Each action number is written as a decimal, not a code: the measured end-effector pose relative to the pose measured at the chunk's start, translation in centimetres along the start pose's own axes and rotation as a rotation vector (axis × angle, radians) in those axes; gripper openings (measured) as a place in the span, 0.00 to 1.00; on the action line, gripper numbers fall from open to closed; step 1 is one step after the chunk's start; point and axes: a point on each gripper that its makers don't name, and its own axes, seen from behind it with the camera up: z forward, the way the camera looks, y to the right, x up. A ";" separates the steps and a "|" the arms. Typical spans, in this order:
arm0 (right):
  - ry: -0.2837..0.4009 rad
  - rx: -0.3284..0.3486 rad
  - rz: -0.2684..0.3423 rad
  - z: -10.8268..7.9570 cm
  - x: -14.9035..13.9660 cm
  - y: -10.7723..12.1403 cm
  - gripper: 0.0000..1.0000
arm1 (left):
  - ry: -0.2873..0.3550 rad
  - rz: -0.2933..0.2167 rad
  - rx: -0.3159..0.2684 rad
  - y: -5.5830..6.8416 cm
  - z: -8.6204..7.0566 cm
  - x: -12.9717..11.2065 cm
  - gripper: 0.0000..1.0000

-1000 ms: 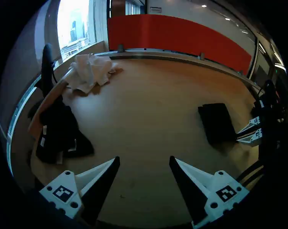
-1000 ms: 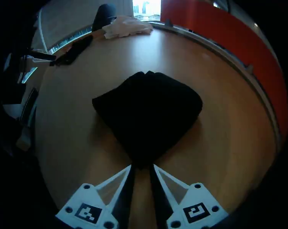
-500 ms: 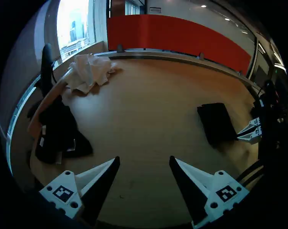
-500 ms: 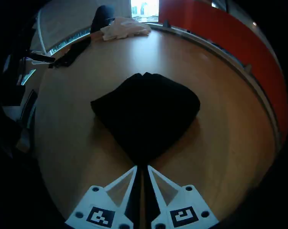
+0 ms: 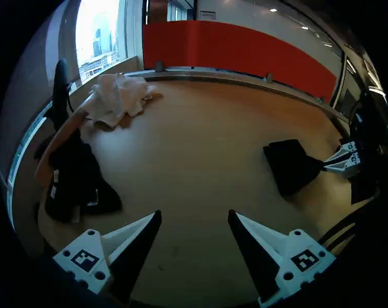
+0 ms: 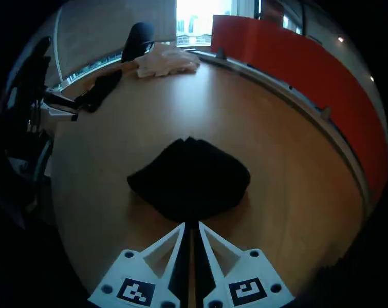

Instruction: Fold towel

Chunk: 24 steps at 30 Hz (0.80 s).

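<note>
**TABLE LAYOUT, LEFT GRIPPER VIEW**

The table (image 5: 194, 138) carries three items. The towel (image 5: 289, 164) lies at 3 o'clock, and the right gripper (image 5: 331, 163) meets its outer corner from farther out. A heap of cloth (image 5: 114, 97) sits at 11 o'clock, near the far edge. A bundle of clothing (image 5: 75, 174) lies at 9 o'clock on the left edge. A partition (image 5: 235, 51) stands behind the table at 12 o'clock.

a crumpled white cloth (image 5: 114, 97) lies at the far corner of the wooden bench (image 5: 194, 128), near a bright window (image 5: 98, 41). a dark fabric heap (image 5: 75, 179) sits at the bench's left edge. a red partition (image 5: 235, 51) lines the far side, with a black chair (image 5: 60, 87) beyond the corner.
</note>
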 end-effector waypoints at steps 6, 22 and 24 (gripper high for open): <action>0.070 -0.019 -0.031 -1.1 5.0 1.2 0.03 | 0.009 0.010 -0.011 0.3 0.0 0.5 0.97; 0.234 -0.072 -0.088 -4.7 15.4 3.1 0.03 | 0.038 0.023 -0.031 0.6 -0.3 2.0 0.96; 0.242 -0.080 -0.086 -5.1 15.7 3.5 0.03 | 0.040 0.025 -0.034 0.7 -0.3 2.1 0.97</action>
